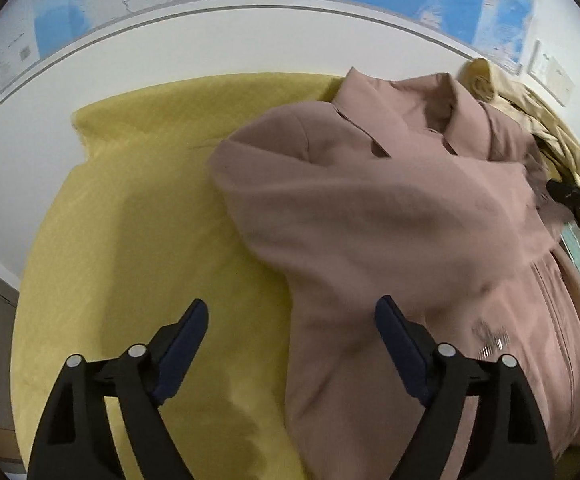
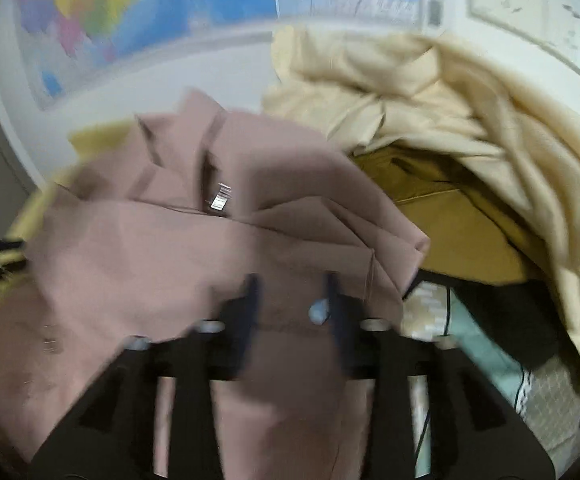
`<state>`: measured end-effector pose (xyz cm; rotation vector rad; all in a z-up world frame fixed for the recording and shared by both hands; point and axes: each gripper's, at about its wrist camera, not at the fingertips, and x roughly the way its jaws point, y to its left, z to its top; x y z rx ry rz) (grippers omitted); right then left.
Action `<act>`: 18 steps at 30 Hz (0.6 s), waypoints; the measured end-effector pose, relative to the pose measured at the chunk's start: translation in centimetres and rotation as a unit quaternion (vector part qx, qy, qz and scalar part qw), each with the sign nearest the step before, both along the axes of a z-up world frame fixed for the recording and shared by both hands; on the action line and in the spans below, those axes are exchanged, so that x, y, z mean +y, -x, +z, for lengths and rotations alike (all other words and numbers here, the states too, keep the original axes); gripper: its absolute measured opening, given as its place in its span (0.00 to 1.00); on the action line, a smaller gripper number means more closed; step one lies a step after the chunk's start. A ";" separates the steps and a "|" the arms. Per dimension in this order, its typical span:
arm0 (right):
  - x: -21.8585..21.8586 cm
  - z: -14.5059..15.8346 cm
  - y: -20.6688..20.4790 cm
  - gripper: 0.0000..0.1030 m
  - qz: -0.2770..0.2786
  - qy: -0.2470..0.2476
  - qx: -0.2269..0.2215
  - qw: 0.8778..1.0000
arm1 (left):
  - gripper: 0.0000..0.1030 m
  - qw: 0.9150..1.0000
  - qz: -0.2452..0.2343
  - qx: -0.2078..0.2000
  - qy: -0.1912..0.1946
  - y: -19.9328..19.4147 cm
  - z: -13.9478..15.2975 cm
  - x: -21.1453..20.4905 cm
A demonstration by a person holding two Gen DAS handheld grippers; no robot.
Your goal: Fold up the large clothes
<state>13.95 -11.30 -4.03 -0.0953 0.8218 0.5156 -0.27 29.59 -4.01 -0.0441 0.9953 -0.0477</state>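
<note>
On yellow cover (image 1: 130, 208) lies pink coat (image 1: 369, 208) (cream garment (image 2: 469, 112) beside).

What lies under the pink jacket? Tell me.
A yellow blanket shows beneath the pink jacket, spreading out past its edge. Whatever sits directly below the jacket's middle is covered.

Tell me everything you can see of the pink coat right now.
The pink coat is dusty pink, of smooth, thick-looking woven cloth, with a notched collar. It lies collar away on the yellow blanket, a sleeve folded across its chest. A silver tag shows near the front opening. The cream garment lies bunched beside it. Both tools stand open, neither gripping it.
</note>
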 end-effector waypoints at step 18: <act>-10.5 -4.7 15.1 0.82 0.028 -0.147 0.149 0.978 | 0.89 0.965 -0.043 0.037 0.255 13.8 -2.3 -0.6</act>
